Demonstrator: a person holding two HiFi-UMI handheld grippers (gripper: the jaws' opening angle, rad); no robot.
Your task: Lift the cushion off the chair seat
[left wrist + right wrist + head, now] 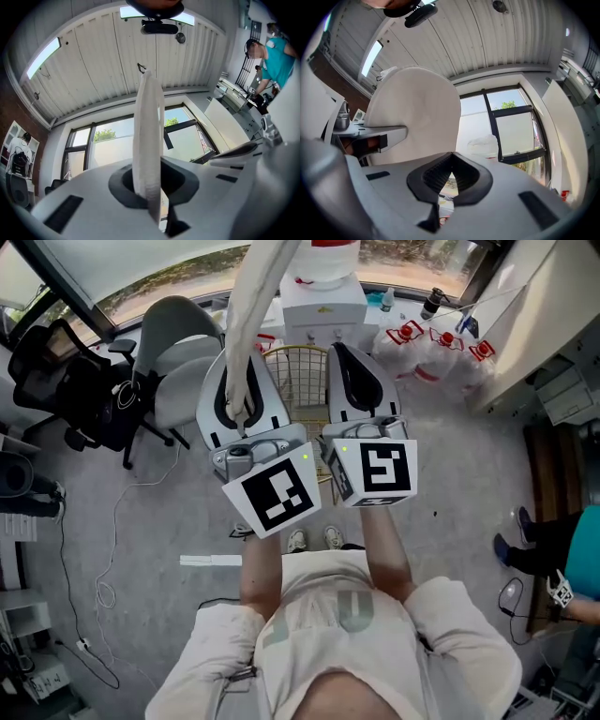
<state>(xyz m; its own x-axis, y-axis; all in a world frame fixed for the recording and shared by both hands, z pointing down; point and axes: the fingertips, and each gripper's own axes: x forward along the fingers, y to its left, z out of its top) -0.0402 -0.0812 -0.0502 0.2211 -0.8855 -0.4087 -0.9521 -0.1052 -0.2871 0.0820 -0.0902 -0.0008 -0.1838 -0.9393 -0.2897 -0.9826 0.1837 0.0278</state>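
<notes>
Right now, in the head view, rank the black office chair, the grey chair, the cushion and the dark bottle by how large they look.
Largest: the black office chair and the grey chair, too alike to rank.
Next: the cushion, seen edge-on and nearer the camera, so its place is unsure.
Smallest: the dark bottle.

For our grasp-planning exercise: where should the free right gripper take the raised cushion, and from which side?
The cushion's thin rim, approached edge-on beside the left gripper's hold. It is a flat round pad held upright; its broad face is too wide for jaws.
</notes>
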